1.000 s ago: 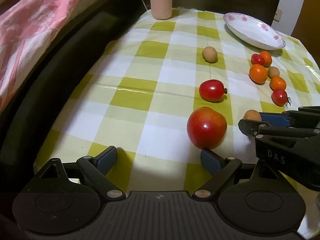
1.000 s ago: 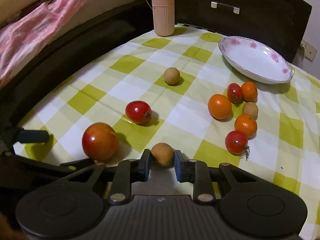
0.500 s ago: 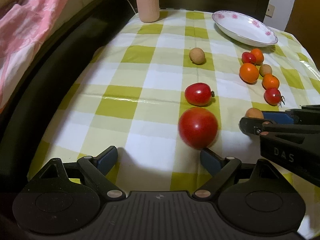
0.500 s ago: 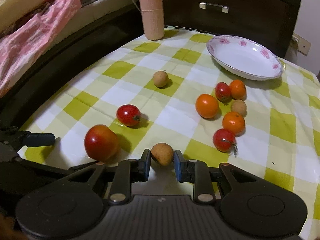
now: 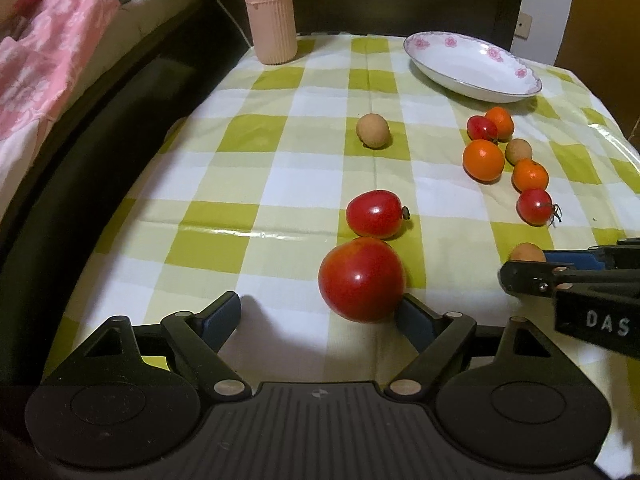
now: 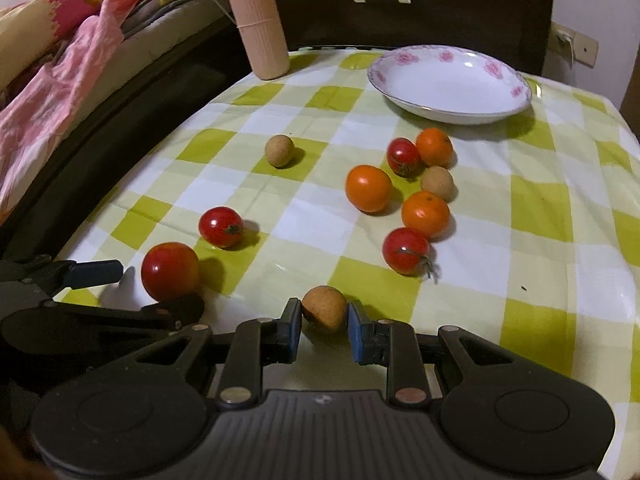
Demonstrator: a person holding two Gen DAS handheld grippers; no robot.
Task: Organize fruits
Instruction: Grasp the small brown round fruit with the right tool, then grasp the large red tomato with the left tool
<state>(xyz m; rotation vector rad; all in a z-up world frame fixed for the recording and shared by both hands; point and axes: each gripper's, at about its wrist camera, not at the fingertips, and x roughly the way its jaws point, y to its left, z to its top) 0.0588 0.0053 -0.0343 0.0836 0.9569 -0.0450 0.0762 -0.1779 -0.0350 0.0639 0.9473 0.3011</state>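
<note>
A big red fruit [image 5: 362, 280] lies on the checked tablecloth [image 5: 280, 168] between the fingers of my left gripper [image 5: 318, 316], close against the right pad. Those jaws are closing but do not clamp it. My right gripper [image 6: 325, 330] is shut on a small brown round fruit [image 6: 324, 308], low over the cloth; it also shows at the right edge of the left wrist view [image 5: 528, 254]. A white flowered plate [image 6: 448, 80] stands empty at the far right. A red tomato [image 5: 374, 214] lies just beyond the big fruit.
A cluster of oranges [image 6: 368, 188], small tomatoes [image 6: 406, 250] and a brown fruit [image 6: 437, 182] lies before the plate. Another brown fruit [image 6: 279, 150] sits alone mid-table. A pink cylinder [image 6: 260, 20] stands at the far edge. A bed with pink cloth [image 6: 52, 92] borders the left side.
The big red fruit has come further in between the left fingers, which have narrowed a little. The right gripper has shifted and rolled slightly, still holding the brown fruit.
</note>
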